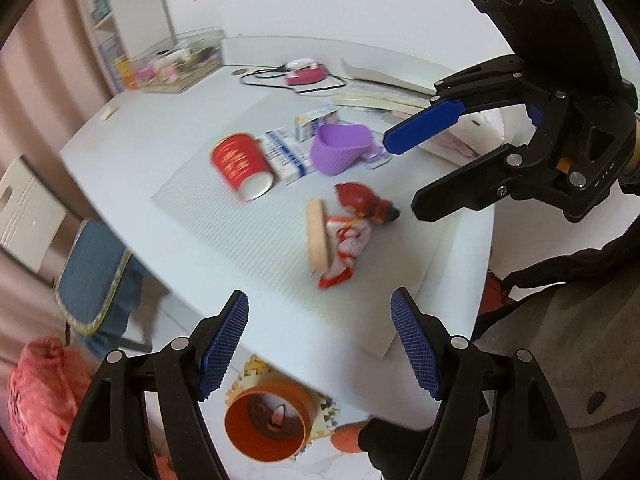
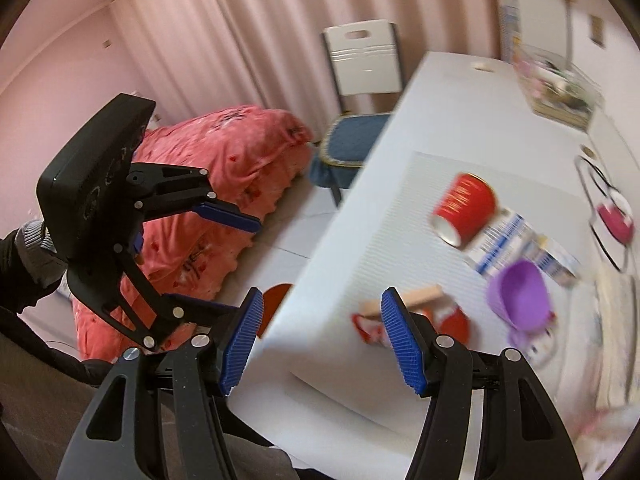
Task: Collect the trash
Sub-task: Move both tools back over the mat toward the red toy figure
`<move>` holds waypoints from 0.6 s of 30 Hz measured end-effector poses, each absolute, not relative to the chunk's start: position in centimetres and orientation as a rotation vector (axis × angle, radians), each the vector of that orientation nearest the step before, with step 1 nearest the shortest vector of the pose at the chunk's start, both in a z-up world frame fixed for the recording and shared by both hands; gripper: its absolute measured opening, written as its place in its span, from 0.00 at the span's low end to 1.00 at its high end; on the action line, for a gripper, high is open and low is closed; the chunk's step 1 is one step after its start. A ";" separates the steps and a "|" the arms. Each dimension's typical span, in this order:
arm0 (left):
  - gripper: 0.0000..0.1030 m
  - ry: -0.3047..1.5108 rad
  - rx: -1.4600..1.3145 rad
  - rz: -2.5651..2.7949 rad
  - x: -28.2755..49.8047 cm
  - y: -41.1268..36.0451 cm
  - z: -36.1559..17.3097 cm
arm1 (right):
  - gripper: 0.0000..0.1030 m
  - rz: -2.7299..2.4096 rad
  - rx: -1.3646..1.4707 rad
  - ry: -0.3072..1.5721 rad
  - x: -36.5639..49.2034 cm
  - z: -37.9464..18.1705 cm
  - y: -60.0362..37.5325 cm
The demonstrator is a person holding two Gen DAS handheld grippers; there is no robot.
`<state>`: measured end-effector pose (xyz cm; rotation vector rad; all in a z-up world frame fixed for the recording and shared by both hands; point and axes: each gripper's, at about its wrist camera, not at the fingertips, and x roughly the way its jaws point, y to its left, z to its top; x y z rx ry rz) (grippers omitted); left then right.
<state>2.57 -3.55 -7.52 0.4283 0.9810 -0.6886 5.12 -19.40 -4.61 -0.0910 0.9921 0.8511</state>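
From my left camera the left gripper (image 1: 320, 344) hangs with its blue ribbed pads spread wide and nothing between them, poised over the near edge of the white table (image 1: 152, 128). That edge runs diagonally under the pads, and beyond it the floor drops away to the round orange waste bin (image 1: 266, 424), which stands on a patterned foam mat just below the table's lip with a scrap already inside. The right gripper (image 1: 402, 176) sits at the right of that view, above the table's right side, its jaws parted and empty as well; my right camera confirms the gap between its pads (image 2: 322, 344). The trash lies on a white ribbed mat (image 1: 240, 240) that covers the middle of the table: a crumpled red-and-white wrapper (image 1: 352, 232) with a flat wooden stick (image 1: 318, 238) touching its left side, both nearest the grippers. Farther back are a red paper cup (image 1: 242, 166) tipped on its side, two white-and-blue cardboard boxes (image 1: 286, 154) just beside it, and a purple ribbed silicone cup (image 1: 340, 152). There is bare mat between the wrapper and the near edge. A blue-cushioned chair (image 2: 348, 144) stands at the table's far side, with a pink quilted bed (image 2: 224, 184) and pale pink curtains (image 2: 224, 40) behind.
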 end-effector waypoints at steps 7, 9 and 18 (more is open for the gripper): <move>0.72 1.012 0.436 -0.763 4.1 -6.5 -9.1 | 0.64 0.744 -0.036 1.045 5.7 -7.2 -23.6; 0.72 1.023 0.444 -0.774 4.6 -7.1 -9.7 | 0.64 0.718 -0.029 1.068 5.8 -8.4 -24.5; 0.72 1.072 0.341 -0.925 5.3 -9.8 -12.2 | 0.64 0.651 -0.002 1.130 6.7 -12.0 -26.4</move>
